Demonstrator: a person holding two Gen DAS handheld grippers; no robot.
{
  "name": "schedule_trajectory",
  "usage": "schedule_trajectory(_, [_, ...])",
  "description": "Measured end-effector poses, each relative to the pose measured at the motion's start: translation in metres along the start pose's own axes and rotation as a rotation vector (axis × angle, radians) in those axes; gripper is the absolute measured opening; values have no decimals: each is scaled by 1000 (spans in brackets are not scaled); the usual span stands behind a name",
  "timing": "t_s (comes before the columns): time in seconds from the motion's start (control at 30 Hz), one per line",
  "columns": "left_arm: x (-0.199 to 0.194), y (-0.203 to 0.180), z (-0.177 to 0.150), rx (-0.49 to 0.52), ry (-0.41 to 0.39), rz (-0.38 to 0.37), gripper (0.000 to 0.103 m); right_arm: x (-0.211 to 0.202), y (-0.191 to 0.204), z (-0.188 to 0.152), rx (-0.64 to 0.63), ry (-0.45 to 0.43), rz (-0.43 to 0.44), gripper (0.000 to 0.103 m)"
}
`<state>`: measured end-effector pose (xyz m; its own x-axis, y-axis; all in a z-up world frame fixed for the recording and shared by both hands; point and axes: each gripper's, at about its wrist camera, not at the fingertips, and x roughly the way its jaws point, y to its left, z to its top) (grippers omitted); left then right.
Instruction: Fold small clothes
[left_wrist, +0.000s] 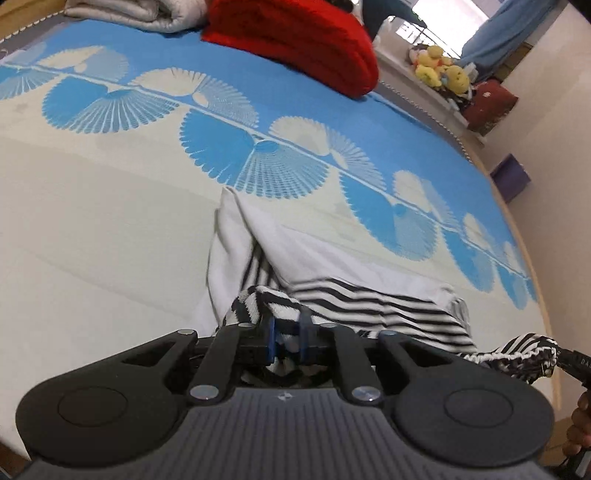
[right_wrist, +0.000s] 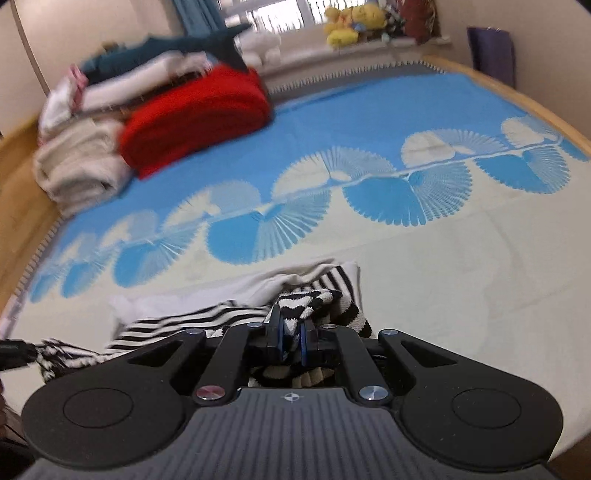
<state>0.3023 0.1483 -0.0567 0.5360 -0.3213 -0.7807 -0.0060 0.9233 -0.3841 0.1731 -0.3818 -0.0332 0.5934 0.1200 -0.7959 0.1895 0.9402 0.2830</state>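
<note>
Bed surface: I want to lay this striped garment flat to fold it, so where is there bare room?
The cream stretch between the striped garment and the fan pattern is bare, as is the blue band beyond it. The far corner is crowded by the red blanket and folded bedding.

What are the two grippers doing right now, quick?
Left gripper: closed, pinching an edge of the striped garment.
Right gripper: closed, pinching another edge of the same striped garment.
</note>
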Motion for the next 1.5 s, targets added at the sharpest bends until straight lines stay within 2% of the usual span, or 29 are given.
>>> schedule_trajectory(0.07, [23, 12, 1, -85, 88, 58, 24, 24, -4, -2, 10, 22, -49, 18])
schedule_trajectory(0.1, [26, 15, 3, -135, 96, 67, 24, 35, -7, -6, 18, 38, -81, 20])
schedule_trajectory(0.13, [23, 15, 6, -151, 77, 49, 28, 43, -10, -8, 27, 74, -122, 23])
schedule_trajectory(0.17, [19, 14, 8, -149, 47, 34, 31, 44, -11, -9, 46, 74, -141, 26])
schedule_trajectory(0.23, [11, 12, 11, -125, -4, 59, 36, 36, -14, -6, 64, 31, -133, 32])
schedule_trajectory(0.33, [4, 18, 10, -118, -24, 103, 36, 19, -19, -4, 21, -45, -156, 40])
schedule_trajectory(0.43, [-3, 26, 6, -126, -18, 116, 36, 5, -30, -5, 3, -77, -191, 40])
schedule_trajectory(0.53, [-12, 28, -1, -96, -13, 142, 36, -7, -44, -11, 19, -77, -196, 40])
schedule_trajectory(0.67, [-24, 25, -9, -56, -18, 164, 36, -20, -55, -18, -24, -71, -220, 40])
schedule_trajectory(0.77, [-32, 14, -11, 23, -53, 204, 36, -28, -58, -21, -57, -83, -231, 40])
schedule_trajectory(0.93, [-43, -22, -2, 328, -154, 202, 35, -36, -55, -26, -120, -106, -237, 40])
schedule_trajectory(1.03, [-45, -29, -13, 451, -206, 170, 35, -39, -49, -29, -171, -127, -241, 40])
schedule_trajectory(1.07, [-41, -26, -19, 475, -186, 171, 35, -40, -47, -30, -183, -134, -236, 40])
schedule_trajectory(1.1, [-34, -25, -21, 496, -124, 190, 35, -40, -46, -30, -190, -139, -222, 39])
schedule_trajectory(1.17, [-29, -26, -27, 531, -102, 201, 35, -39, -44, -29, -191, -139, -196, 24])
schedule_trajectory(1.2, [-29, -27, -30, 555, -102, 192, 35, -37, -43, -28, -191, -136, -184, 23])
schedule_trajectory(1.33, [-23, -20, -37, 587, -21, 142, 38, -27, -32, -26, -217, -112, -138, 22])
schedule_trajectory(1.4, [-24, -14, -39, 579, 4, 119, 39, -18, -28, -26, -221, -73, -113, 22])
schedule_trajectory(1.5, [-26, -6, -39, 553, 17, 66, 48, -1, -24, -29, -202, 19, -65, 24])
